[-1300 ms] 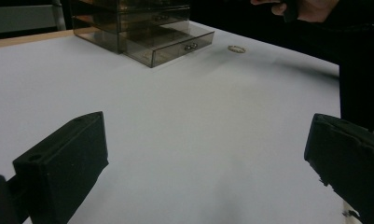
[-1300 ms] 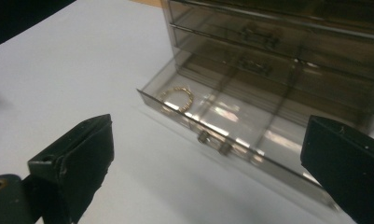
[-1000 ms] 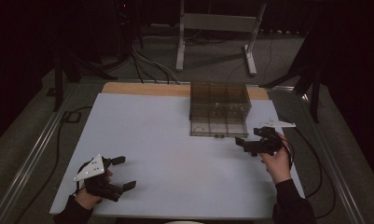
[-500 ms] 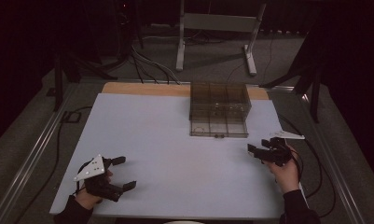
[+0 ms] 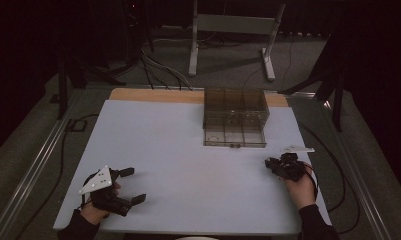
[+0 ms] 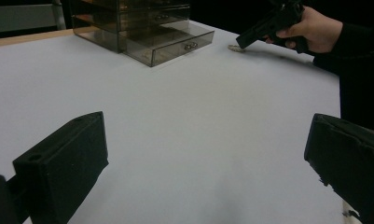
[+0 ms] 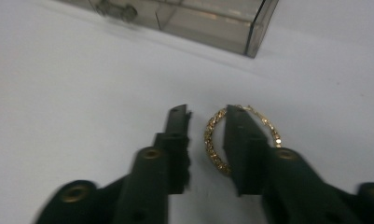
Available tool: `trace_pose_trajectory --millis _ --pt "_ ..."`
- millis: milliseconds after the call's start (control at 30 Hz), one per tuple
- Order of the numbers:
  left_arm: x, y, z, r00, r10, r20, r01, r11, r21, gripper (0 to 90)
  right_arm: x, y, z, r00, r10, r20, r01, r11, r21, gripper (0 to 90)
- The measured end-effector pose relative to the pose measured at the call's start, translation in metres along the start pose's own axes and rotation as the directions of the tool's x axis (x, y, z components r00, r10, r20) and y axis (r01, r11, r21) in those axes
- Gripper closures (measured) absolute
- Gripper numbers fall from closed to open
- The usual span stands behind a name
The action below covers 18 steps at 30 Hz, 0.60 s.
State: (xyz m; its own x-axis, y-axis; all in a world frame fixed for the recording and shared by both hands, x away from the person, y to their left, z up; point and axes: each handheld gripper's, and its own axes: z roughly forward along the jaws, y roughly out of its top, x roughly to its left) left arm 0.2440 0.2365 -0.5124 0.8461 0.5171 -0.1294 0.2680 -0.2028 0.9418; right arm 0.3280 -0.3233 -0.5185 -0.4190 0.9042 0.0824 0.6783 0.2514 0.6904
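Right tongs (image 7: 207, 135) lowered, closing over hoop (image 7: 214, 142) beside open drawer (image 5: 234, 136).

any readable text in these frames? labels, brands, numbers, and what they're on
None: no words, numbers or signs readable.
Clear drawer box: no label.
Gold hoop earring at the right gripper: plain beaded rim.
Left gripper: plain black jaws, blank grey plate.
White table: unmarked.

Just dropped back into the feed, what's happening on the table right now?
The person's right gripper is down on the white table, its jaws having just been closing around one side of a gold hoop earring lying flat; a gap shows yet, so it isn't gripped. A smoky clear drawer box sits just beyond, bottom drawer pulled out. The left gripper rests open near the table's front edge.
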Motion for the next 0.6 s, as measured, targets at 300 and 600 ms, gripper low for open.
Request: trace_pose_trajectory --millis 300,600 --pt "0.0001 0.0 -0.0001 1.0 0.001 -0.001 -0.001 1.0 0.001 0.4 0.0031 -0.0008 0.0075 0.9981 -0.039 0.048 0.037 0.998 0.042 84.7" --pt "-0.0001 -0.0002 -0.0002 1.0 0.0 0.0 0.0 1.0 0.002 0.5 0.0021 0.0031 0.0032 0.9983 -0.04 0.042 0.038 0.998 0.041 86.6"
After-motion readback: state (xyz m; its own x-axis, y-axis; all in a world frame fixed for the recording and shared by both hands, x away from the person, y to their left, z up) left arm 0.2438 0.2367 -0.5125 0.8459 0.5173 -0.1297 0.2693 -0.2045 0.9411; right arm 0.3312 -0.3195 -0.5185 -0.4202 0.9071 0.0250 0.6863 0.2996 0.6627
